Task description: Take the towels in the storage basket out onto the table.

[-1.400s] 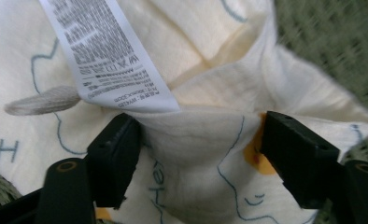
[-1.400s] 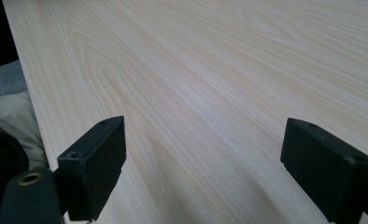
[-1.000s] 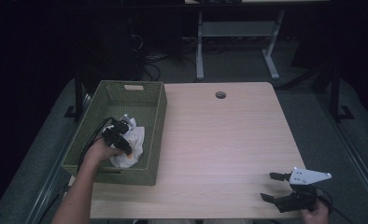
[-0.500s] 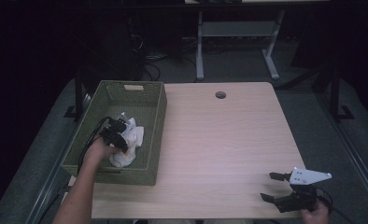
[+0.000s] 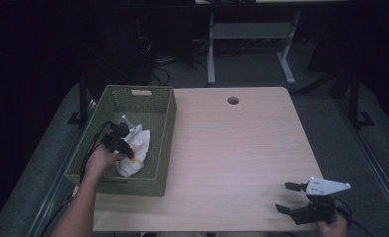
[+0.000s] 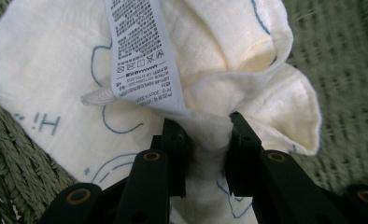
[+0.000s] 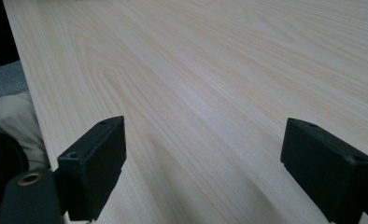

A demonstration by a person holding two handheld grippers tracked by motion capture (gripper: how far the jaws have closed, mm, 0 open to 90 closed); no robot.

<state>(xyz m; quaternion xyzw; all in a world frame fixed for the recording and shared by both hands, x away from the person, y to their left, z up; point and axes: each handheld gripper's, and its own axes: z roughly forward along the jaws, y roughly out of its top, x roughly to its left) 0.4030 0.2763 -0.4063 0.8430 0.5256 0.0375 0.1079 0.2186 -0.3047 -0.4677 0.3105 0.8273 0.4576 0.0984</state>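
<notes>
A crumpled white cloth (image 5: pixel 136 157) with blue line drawings lies inside the green woven basket (image 5: pixel 169 129) at the table's left. My left gripper (image 5: pixel 125 144) reaches into the basket, and its jaws have just been closing on a bunched fold of the cloth (image 6: pixel 229 56). In the left gripper view the gripper (image 6: pixel 205 122) pinches that fold, with a printed care label (image 6: pixel 140 56) hanging just above the tips. My right gripper (image 5: pixel 284 197) rests low at the table's front right corner; in its own view it (image 7: pixel 205 154) stands open over bare wood.
The light wooden table (image 5: pixel 232 148) has a round cable hole (image 5: pixel 233 100) near its far edge. The basket's high walls surround the left hand. Desk legs and cables stand on the dark floor beyond the table.
The left hand has barely shifted over the cloth in the basket. The right gripper has stayed where it was.
</notes>
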